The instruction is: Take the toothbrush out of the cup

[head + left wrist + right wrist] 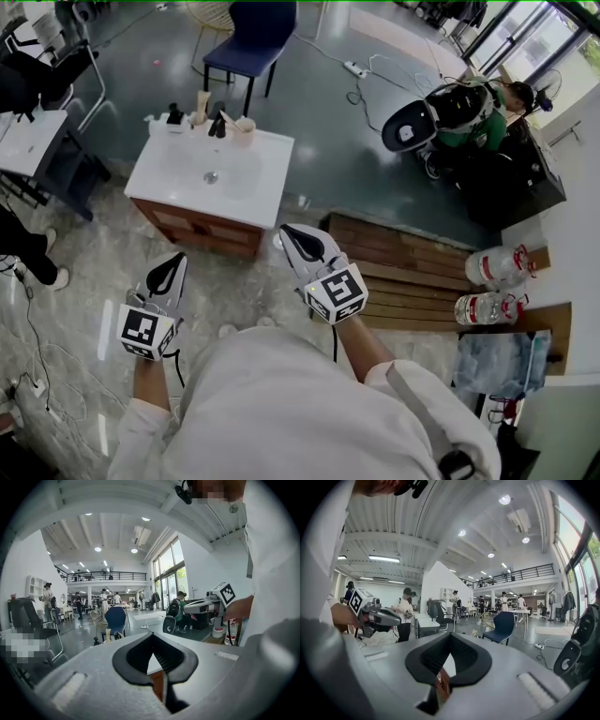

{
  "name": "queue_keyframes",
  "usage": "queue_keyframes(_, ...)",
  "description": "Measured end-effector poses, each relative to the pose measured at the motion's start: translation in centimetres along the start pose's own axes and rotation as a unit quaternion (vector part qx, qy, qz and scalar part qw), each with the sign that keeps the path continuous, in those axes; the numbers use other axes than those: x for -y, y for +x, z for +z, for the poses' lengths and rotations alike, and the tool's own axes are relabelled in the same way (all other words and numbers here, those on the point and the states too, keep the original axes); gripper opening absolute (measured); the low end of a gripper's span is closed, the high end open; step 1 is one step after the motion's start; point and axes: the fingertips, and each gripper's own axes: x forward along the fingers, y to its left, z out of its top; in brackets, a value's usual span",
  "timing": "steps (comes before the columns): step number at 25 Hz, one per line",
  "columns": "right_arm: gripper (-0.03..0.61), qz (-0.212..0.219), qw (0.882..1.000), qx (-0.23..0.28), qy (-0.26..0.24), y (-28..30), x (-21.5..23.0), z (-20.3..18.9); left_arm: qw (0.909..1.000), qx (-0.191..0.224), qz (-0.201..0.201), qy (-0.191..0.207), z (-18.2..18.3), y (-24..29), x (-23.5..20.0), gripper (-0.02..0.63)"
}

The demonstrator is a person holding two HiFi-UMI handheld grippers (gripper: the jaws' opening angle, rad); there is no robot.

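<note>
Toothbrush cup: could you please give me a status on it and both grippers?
Left gripper shut, empty. Right gripper shut, empty. Cup on vanity's back edge, untouched, grippers well short of it. No obstacle seen between.

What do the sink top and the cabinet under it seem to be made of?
The sink top looks like white ceramic or stone: smooth, even and faintly shiny. From this distance I cannot tell which. The cabinet seems to be wood or wood veneer, judging by its matte reddish-brown front.
</note>
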Motion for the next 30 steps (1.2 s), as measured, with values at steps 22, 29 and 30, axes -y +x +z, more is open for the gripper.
queue_keyframes(22, 0.003, -0.010, 1.000, -0.011, -0.007, 2.6, -0.9, -0.7, 1.0000, 0.000, 0.001, -0.005, -1.3, -1.6, -2.9, 0.006)
queue_keyframes(29, 0.003, -0.025, 1.000, -0.012, -0.007, 4.1, -1.8, -0.5, 0.9999, -0.002, -0.011, -0.003, -2.0, -2.2, -4.8, 0.006)
queue_keyframes(30, 0.003, -0.026, 1.000, -0.011, -0.007, 4.4, -1.9, -0.6, 0.9999, -0.003, -0.013, -0.002, -2.1, -2.2, -5.0, 0.006)
